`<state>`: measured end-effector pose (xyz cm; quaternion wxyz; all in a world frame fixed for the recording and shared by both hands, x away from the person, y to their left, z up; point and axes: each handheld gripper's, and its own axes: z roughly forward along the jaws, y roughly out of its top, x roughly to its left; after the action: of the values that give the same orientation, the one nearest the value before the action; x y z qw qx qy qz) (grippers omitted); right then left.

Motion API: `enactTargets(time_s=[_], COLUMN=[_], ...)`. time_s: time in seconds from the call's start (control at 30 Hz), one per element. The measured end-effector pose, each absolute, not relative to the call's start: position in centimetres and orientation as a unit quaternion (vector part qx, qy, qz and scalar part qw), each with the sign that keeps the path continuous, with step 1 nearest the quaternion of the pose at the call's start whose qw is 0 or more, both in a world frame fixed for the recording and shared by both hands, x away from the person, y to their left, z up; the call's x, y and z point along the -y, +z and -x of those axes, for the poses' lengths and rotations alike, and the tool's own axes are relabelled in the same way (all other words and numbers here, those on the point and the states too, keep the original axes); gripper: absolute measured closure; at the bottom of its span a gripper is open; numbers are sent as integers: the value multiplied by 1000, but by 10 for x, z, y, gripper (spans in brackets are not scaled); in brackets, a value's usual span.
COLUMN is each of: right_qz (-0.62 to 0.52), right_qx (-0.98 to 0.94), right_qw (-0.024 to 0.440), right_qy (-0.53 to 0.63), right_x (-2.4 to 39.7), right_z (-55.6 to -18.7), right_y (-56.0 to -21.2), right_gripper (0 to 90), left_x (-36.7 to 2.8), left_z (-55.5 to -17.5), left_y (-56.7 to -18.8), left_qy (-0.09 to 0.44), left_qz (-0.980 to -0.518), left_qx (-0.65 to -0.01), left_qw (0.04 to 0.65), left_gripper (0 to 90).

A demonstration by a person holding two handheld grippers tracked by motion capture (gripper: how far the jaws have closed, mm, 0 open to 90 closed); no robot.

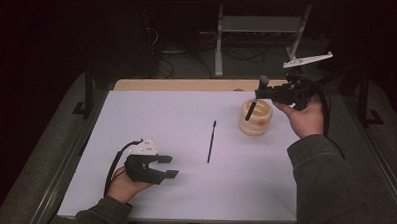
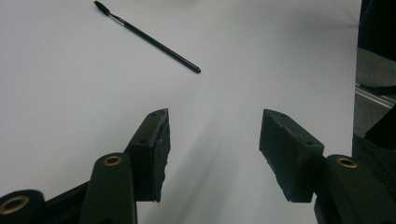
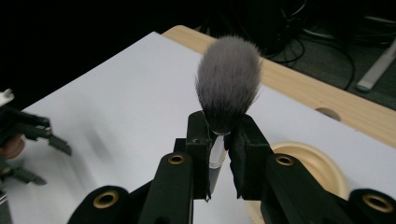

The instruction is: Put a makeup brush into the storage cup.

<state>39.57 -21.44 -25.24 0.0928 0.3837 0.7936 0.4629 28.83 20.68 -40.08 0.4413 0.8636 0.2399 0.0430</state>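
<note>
My right gripper (image 1: 261, 92) is held over the far right of the white mat, shut on a thick makeup brush (image 1: 251, 110). Its grey fluffy head (image 3: 229, 79) stands up above the jaws, which clamp the silver ferrule (image 3: 216, 156). The brush handle slants down over a round cream holder (image 1: 256, 125), seen just past the jaws as the holder (image 3: 327, 170). A thin black brush (image 1: 211, 141) lies flat mid-mat, also visible as the thin brush (image 2: 149, 39) ahead of my left gripper (image 2: 215, 123). The left gripper (image 1: 167, 166) rests near the front left, open and empty.
The white mat (image 1: 151, 120) covers a wooden table whose bare back edge (image 1: 187, 85) shows behind it. A metal stand (image 1: 220, 42) and cables sit on the dark floor beyond. A person's sleeve (image 1: 324, 176) crosses the mat's right edge.
</note>
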Motion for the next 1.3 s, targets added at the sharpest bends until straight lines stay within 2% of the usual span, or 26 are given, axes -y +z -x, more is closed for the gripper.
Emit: enactTargets(time_s=[0.47, 0.83, 1.3], right_qz=[-439, -468, -490], right_qx=[-769, -750, -743], right_qw=[123, 148, 147], right_qy=[448, 442, 431], right_x=[227, 229, 231], right_z=[-425, -436, -443], right_y=[-242, -253, -271], right_gripper=[773, 773, 772], left_x=[-207, -205, -204], left_z=[-289, -288, -287], left_y=[-401, -401, -400], left_qy=[44, 42, 42], left_qz=[-860, -863, -862], left_qx=[-245, -243, -244], left_qw=[445, 441, 443], left_gripper=[396, 379, 365])
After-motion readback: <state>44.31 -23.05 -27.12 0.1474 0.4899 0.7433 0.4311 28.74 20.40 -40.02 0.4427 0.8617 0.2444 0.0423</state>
